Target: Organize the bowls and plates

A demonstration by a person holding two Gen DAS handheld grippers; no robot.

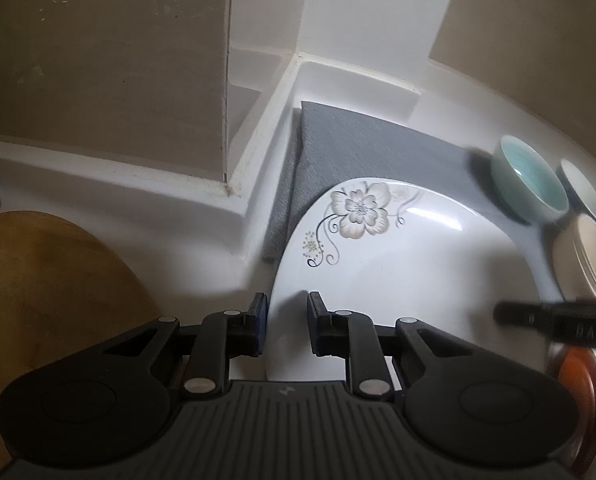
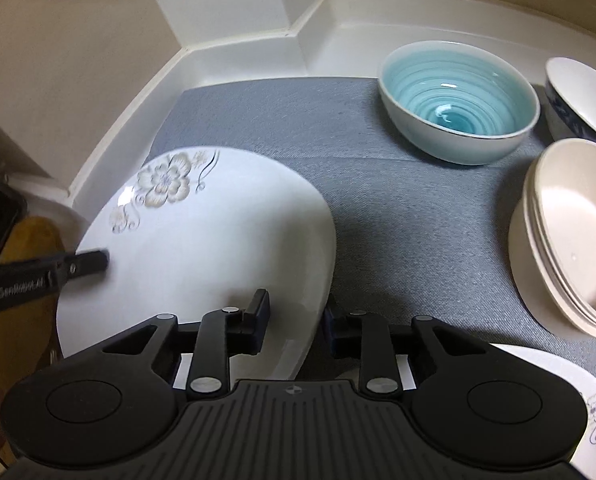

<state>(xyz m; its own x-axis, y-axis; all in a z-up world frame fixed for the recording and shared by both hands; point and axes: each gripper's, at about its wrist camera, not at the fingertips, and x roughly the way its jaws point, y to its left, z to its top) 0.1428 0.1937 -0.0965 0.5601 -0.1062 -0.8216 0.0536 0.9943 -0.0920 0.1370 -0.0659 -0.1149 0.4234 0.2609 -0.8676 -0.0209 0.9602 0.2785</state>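
A white plate with a flower print (image 1: pixel 398 256) (image 2: pixel 201 240) is held tilted above the grey mat (image 1: pixel 358 148) (image 2: pixel 398 200). My left gripper (image 1: pixel 285 326) straddles the plate's near rim, its jaws a little apart around the edge. My right gripper (image 2: pixel 295 326) straddles the opposite rim the same way. Each gripper's finger shows in the other view: the right one in the left wrist view (image 1: pixel 554 320), the left one in the right wrist view (image 2: pixel 77 264). A turquoise bowl (image 2: pixel 458 100) (image 1: pixel 530 184), a white bowl with blue pattern (image 2: pixel 578 100) and a stack of cream bowls (image 2: pixel 570 232) stand on the mat's right side.
A second flowered plate (image 2: pixel 570 412) lies at the near right. White raised ledges and a wall corner (image 1: pixel 265 92) bound the mat at the back and left. A wooden board (image 1: pixel 45 292) lies to the left. An orange-brown object (image 1: pixel 582 376) sits at the right edge.
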